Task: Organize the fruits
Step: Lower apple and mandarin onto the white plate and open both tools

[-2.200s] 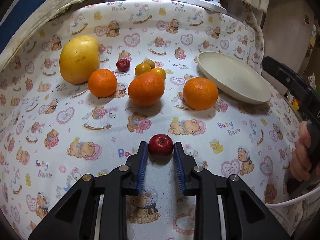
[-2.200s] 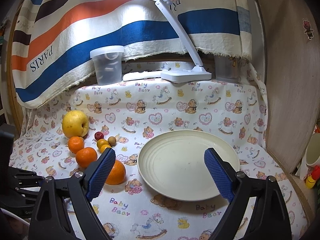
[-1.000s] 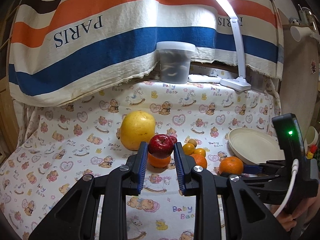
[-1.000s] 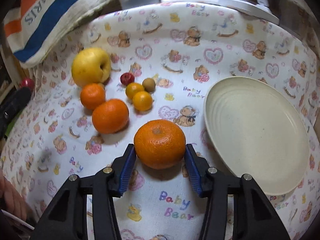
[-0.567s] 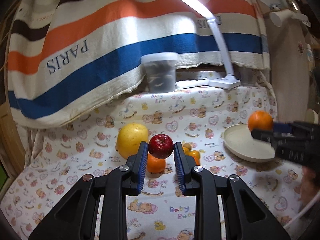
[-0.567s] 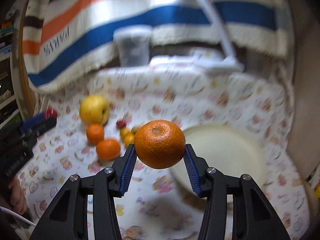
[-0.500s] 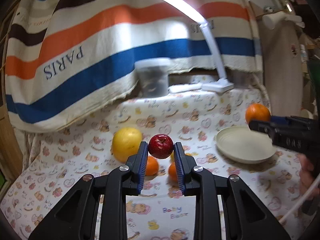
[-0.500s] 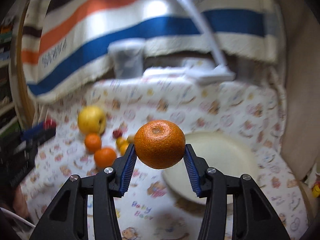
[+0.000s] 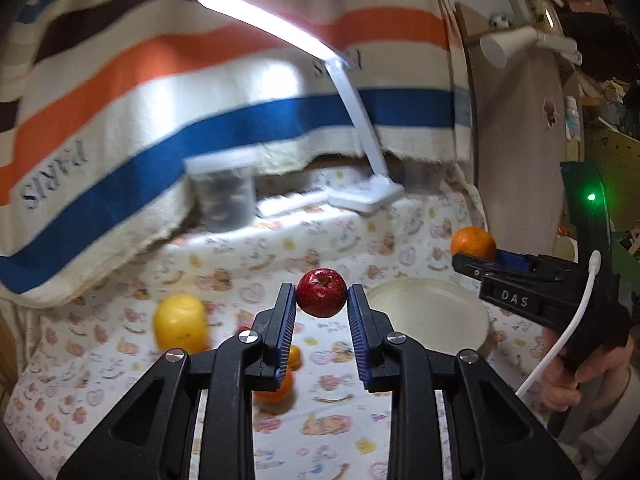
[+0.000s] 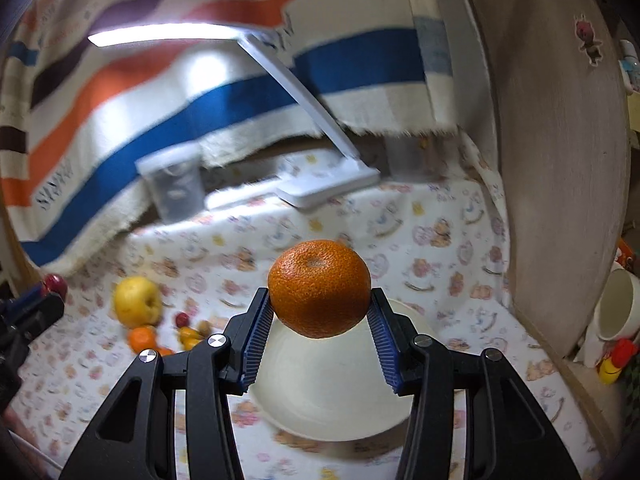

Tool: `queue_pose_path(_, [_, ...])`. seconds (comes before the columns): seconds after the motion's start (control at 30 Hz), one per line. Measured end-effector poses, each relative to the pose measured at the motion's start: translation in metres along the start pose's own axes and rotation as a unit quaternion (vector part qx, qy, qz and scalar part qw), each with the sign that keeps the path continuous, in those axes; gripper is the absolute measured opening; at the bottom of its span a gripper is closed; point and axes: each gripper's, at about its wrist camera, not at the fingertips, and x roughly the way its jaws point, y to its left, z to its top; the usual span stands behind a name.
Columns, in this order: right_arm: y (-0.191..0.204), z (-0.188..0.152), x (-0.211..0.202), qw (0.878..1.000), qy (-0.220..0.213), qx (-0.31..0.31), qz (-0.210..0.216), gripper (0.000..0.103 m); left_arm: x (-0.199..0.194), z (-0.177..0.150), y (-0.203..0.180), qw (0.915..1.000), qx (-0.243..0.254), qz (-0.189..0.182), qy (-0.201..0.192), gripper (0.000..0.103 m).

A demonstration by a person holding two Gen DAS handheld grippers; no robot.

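Striped cloth (image 9: 224, 92) in orange, blue and cream hangs behind a worktop (image 9: 332, 232) covered with a teddy-bear print sheet, lit by a white desk lamp (image 9: 360, 132) standing at the back beside a clear lidded tub (image 9: 222, 192). Seen from the left wrist camera, the left gripper (image 9: 321, 314) has its blue-padded jaws clenched on a small red apple (image 9: 321, 293), held in the air above the sheet. Below and to the left lie a large yellow fruit (image 9: 181, 323) and some small oranges (image 9: 276, 388), blurred and partly hidden by the gripper. To the right sits an empty cream plate (image 9: 428, 316). Further right, a hand (image 9: 576, 376) holds the right gripper (image 10: 320, 322), whose jaws are grasping a large orange (image 10: 319, 289). From the right wrist camera, that orange hangs in the air above the plate (image 10: 328, 392), apparently over its near half, though the fruit hides much of it. At the left of this view the loose fruit (image 10: 138, 300) rests in a cluster on the sheet, and the apple (image 10: 55, 285) shows at the far left edge. A white mug (image 10: 616, 308) stands off to the right.
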Motion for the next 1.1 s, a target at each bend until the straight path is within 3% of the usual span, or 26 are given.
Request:
queue_pose_path(0.13, [-0.010,-0.007,0.021,0.996,0.078,-0.003,-0.037,0.050,0.046,-0.001,-0.026,0.9964,0.012,-0.035,0.076,0.026])
queue_pose_path(0.27, [-0.022,-0.014,0.037,0.989,0.148,0.007,-0.006,0.050,0.082,-0.009,-0.049,0.9851,0.019,-0.081,0.150,0.026])
queue_pose_path(0.5, [-0.050,-0.030,0.066,0.969,0.241,0.049,0.006,0.050,0.112,-0.018,-0.067,0.9753,0.018,-0.075,0.207,0.026])
queue_pose_path(0.9, [-0.044,-0.030,0.071,0.967,0.253,0.031,0.012,0.051,0.141,-0.029,-0.071,0.9601,0.008,-0.103,0.260,0.026])
queue_pose_path(1.1, [-0.040,-0.033,0.074,0.966,0.257,0.022,0.008,0.051,0.144,-0.034,-0.069,0.9608,0.008,-0.099,0.259,0.026])
